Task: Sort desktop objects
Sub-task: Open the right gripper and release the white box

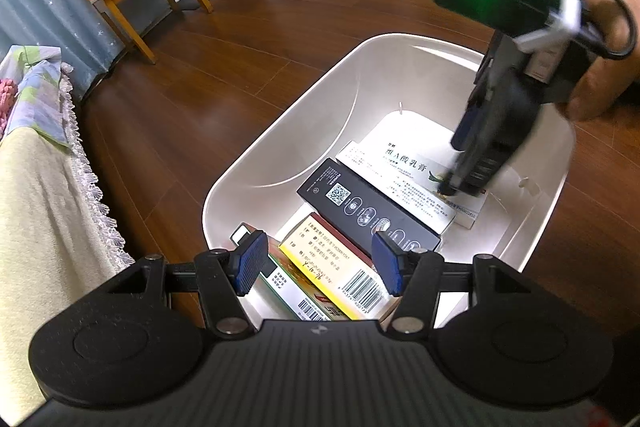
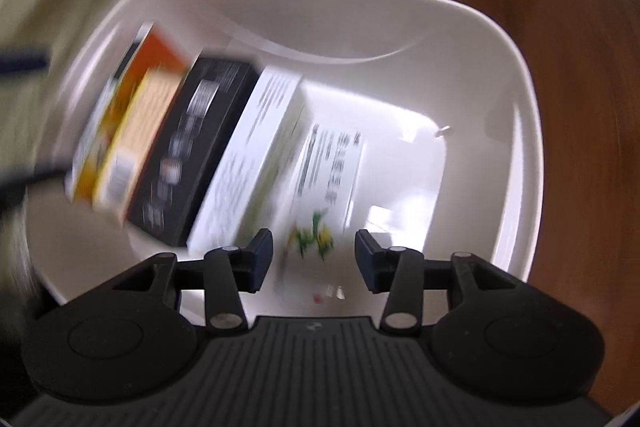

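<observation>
**Boxes packed in bin; knock risk from right gripper**

Risked toppling the leaning row if right gripper (image 2: 314, 259), jaws apart and empty, swung against it. Sat on wood floor: white bin (image 1: 320, 99). Inside, side by side: black box (image 1: 368, 207), white box (image 1: 400, 179), yellow box (image 1: 336, 267). Hovered at near rim: left gripper (image 1: 318, 265), likewise parted, holding nothing.

Glossy smooth white plastic bin (image 1: 360, 75) on polished wood floor (image 1: 248, 39) holds printed cardboard boxes, incl. a matt black carton (image 1: 372, 211); matt black plastic left gripper (image 1: 318, 263) w/ ribbed blue pads (image 1: 252, 261).
</observation>
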